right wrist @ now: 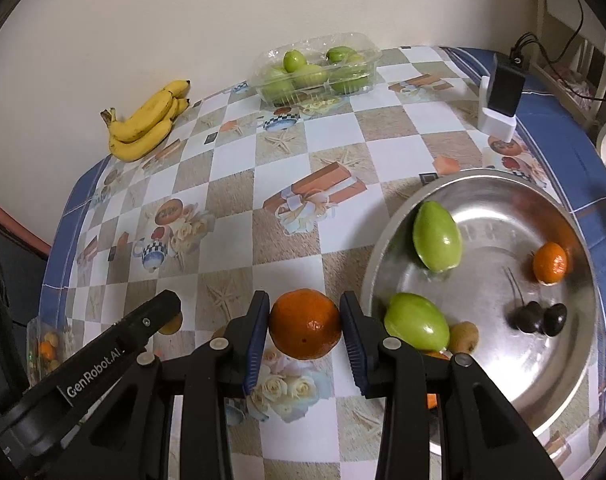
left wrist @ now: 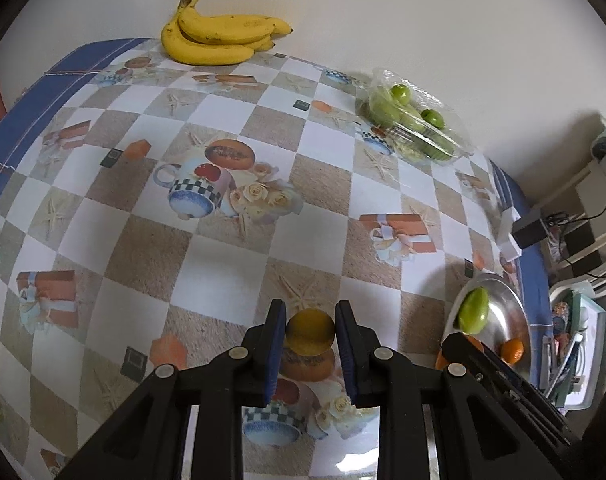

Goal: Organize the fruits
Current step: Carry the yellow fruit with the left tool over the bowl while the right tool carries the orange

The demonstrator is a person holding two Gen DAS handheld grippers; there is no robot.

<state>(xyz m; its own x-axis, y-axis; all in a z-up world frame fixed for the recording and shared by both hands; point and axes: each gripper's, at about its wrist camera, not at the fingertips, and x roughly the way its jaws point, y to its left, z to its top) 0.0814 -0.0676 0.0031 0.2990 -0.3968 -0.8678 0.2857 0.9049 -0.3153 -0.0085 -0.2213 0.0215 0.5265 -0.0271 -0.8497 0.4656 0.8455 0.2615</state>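
Beside the silver bowl (right wrist: 483,184) lay a tablecloth (right wrist: 239,200) checkered white and tan, blue-bordered; inside it were green fruits (right wrist: 437,236), an orange mandarin (right wrist: 549,262) and dark cherries (right wrist: 541,318).

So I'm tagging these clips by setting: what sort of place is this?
Most likely a home dining or kitchen table: a printed checked tablecloth, loose bananas against a plain wall, and a metal bowl holding fruit. Cluttered shelving beside the table also suggests a lived-in room.

We can read one piece of lettering: "GenRobot.AI" in white on the black arm of the left gripper (right wrist: 171,322), seen in the right wrist view. The printed tablecloth (right wrist: 239,200) carries pictures with marks too small to read.
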